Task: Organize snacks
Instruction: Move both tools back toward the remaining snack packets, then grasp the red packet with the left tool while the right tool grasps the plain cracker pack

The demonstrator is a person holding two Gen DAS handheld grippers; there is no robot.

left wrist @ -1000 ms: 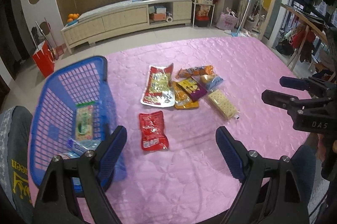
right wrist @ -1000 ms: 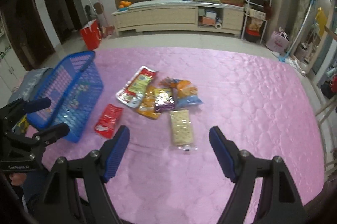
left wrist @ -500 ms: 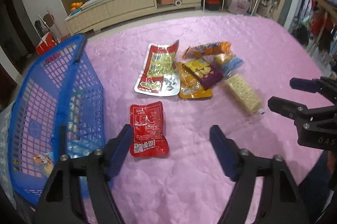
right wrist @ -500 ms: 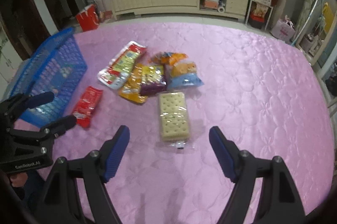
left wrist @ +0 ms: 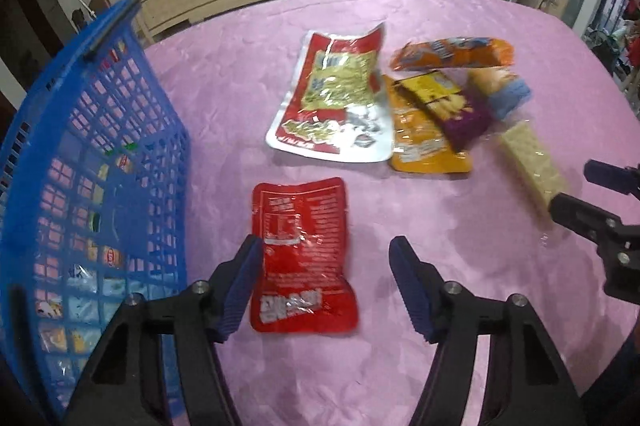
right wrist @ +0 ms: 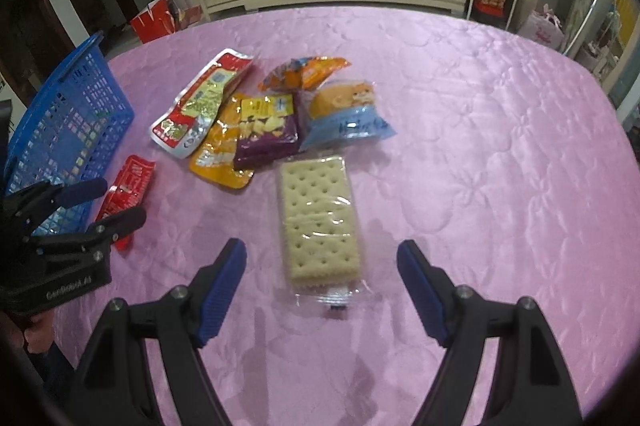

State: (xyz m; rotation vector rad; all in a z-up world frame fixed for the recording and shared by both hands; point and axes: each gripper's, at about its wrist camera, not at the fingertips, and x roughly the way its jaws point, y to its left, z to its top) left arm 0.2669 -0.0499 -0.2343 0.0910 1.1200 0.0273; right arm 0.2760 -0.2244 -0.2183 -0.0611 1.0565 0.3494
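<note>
In the left wrist view the blue basket (left wrist: 92, 161) runs off the left edge, and the packets inside show only as blurred scraps through its mesh. At right, the cracker pack (left wrist: 530, 161) is smeared and its near end hidden behind the right gripper (left wrist: 576, 191), itself cut by the frame edge

The left gripper (left wrist: 326, 266) hangs over a red snack packet (left wrist: 302, 254) lying flat on the pink quilted cover (left wrist: 400, 366), its jaws closing with the packet between them, pads apart from it. A blue basket (left wrist: 80, 153) stands just beside.
</note>
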